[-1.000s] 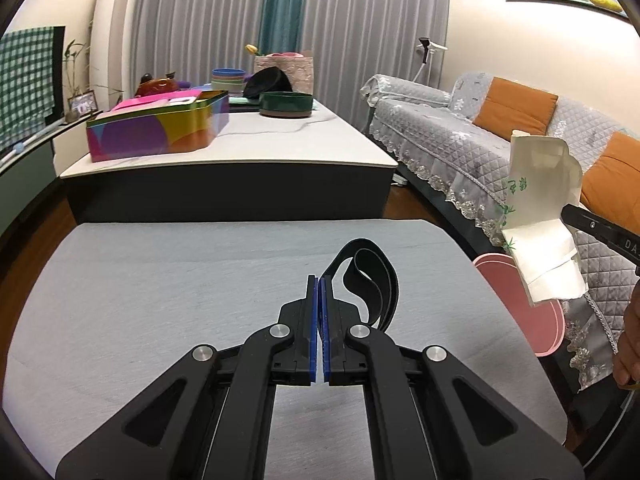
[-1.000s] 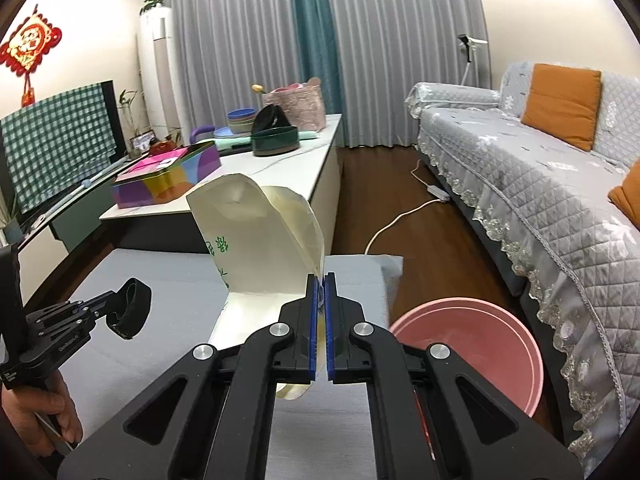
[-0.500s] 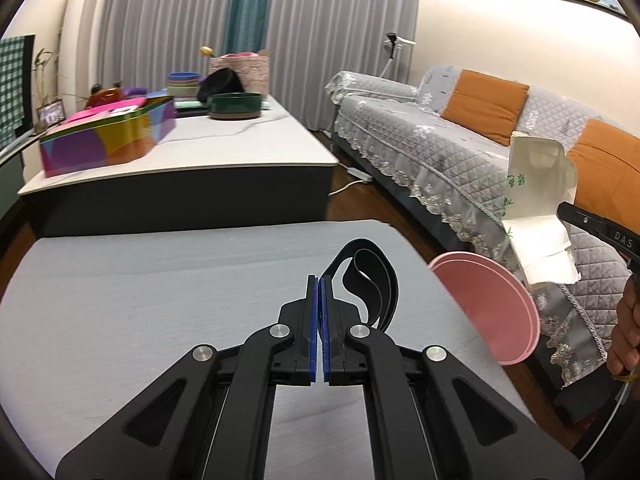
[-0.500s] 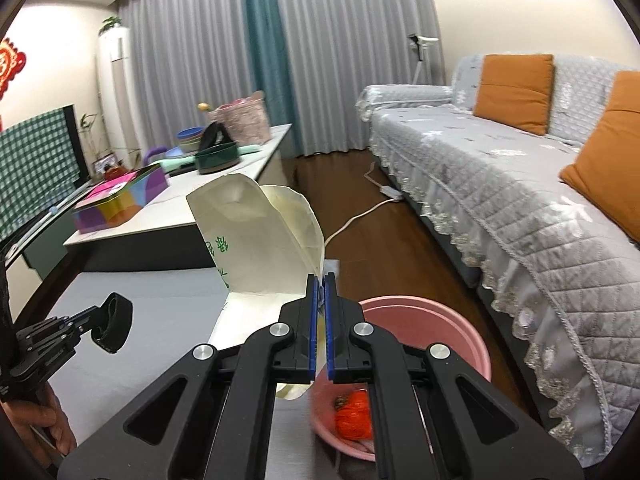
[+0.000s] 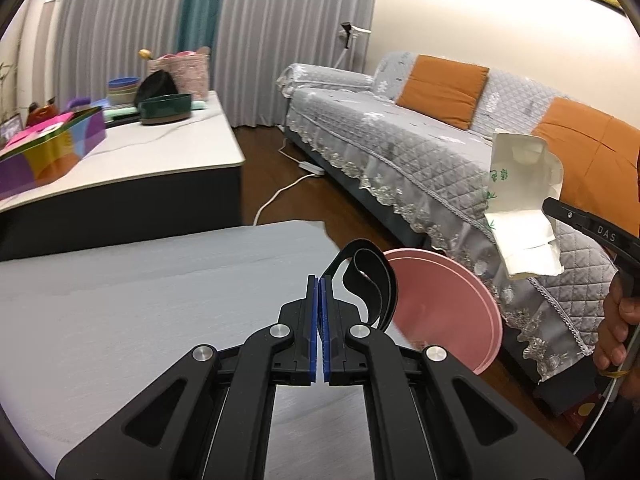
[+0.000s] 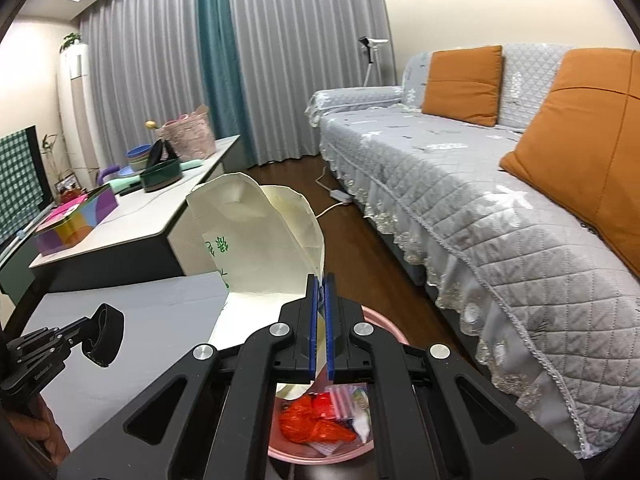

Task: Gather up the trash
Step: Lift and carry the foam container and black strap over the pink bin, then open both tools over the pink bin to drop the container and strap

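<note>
My left gripper (image 5: 320, 285) is shut on a curled black band (image 5: 370, 280), held above the grey tabletop (image 5: 120, 312) near its right edge. Beside that edge stands a pink bin (image 5: 444, 312). My right gripper (image 6: 320, 286) is shut on an opened cream paper carton (image 6: 256, 240) with green print, hanging over the pink bin (image 6: 386, 322). Red wrappers (image 6: 312, 426) and other scraps lie inside the bin. The left wrist view shows the carton (image 5: 520, 200) high at the right. In the right wrist view the black band (image 6: 105, 334) sits at the left.
A grey quilted sofa (image 6: 460, 184) with orange cushions (image 6: 464, 80) runs along the right, close behind the bin. A white-topped low table (image 5: 152, 160) carries a colourful tin (image 5: 52, 156), bowls and a basket. A white power cord (image 5: 280, 192) lies on the wooden floor between them.
Both views have swung to the right, towards the sofa. The pink bin has come under the right gripper and its contents now show. Both grips are unchanged.
</note>
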Available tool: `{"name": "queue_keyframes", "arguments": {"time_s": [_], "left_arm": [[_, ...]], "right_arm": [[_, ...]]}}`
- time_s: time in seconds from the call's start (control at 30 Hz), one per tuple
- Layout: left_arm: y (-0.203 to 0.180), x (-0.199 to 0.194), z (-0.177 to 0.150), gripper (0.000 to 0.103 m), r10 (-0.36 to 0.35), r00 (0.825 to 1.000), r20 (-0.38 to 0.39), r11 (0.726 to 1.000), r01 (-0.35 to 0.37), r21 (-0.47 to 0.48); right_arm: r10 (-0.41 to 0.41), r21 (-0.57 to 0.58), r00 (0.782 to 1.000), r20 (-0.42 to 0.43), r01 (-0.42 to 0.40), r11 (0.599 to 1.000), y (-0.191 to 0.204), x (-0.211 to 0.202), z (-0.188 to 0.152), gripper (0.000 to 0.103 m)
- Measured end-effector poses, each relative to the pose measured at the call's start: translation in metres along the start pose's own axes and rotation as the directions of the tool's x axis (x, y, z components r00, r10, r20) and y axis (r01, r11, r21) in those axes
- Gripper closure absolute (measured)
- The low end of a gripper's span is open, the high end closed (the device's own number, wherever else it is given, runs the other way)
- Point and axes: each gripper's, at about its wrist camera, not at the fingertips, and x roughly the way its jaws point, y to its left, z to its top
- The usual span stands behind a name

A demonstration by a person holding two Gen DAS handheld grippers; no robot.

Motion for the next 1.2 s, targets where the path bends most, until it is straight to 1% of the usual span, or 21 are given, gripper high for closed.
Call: {"name": "queue_keyframes", "arguments": {"time_s": [0.27,0.37,0.77,1.0,1.03,1.07,1.1,1.13,1.17,1.2], "left_arm": [[-0.038,0.028,0.007,0.102,-0.054,0.998,-0.021,0.998,0.054,0.028],[-0.054,0.039,0.010,0.102,-0.075,0.997,-0.030,0.996,0.076,0.048],[-0.076,0.066,0.014,0.102,-0.100,0.993,-0.066,0.991,0.105,0.078],[-0.085,0.074,0.020,0.101,-0.114,0.991,-0.075,0.989,0.120,0.091],[-0.086,0.075,0.021,0.101,-0.124,0.989,-0.078,0.987,0.131,0.093],[-0.087,0.076,0.022,0.099,-0.127,0.989,-0.080,0.986,0.135,0.096],[-0.087,0.076,0.022,0.093,-0.127,0.988,-0.083,0.985,0.136,0.103],[-0.086,0.076,0.022,0.087,-0.123,0.989,-0.086,0.986,0.131,0.107],[-0.084,0.075,0.023,0.072,-0.121,0.989,-0.086,0.986,0.130,0.106],[-0.081,0.072,0.023,0.060,-0.121,0.989,-0.081,0.987,0.129,0.100]], "right_arm": [[-0.070,-0.004,0.998,-0.006,0.070,0.998,-0.021,0.009,0.000,0.100],[-0.082,-0.002,0.996,-0.019,0.082,0.997,-0.025,0.014,-0.001,0.099],[-0.095,0.001,0.995,-0.037,0.095,0.995,-0.027,0.025,-0.001,0.100],[-0.105,0.005,0.993,-0.047,0.105,0.994,-0.029,0.030,-0.003,0.099],[-0.115,0.007,0.992,-0.048,0.115,0.993,-0.029,0.031,-0.003,0.095],[-0.118,0.009,0.992,-0.052,0.119,0.993,-0.029,0.032,-0.003,0.095],[-0.110,0.019,0.992,-0.064,0.111,0.994,-0.030,0.034,-0.003,0.092],[-0.109,0.026,0.992,-0.071,0.111,0.993,-0.031,0.035,-0.004,0.079],[-0.115,0.029,0.991,-0.071,0.117,0.993,-0.031,0.035,-0.004,0.068],[-0.124,0.031,0.990,-0.066,0.126,0.992,-0.031,0.034,-0.005,0.048]]}}
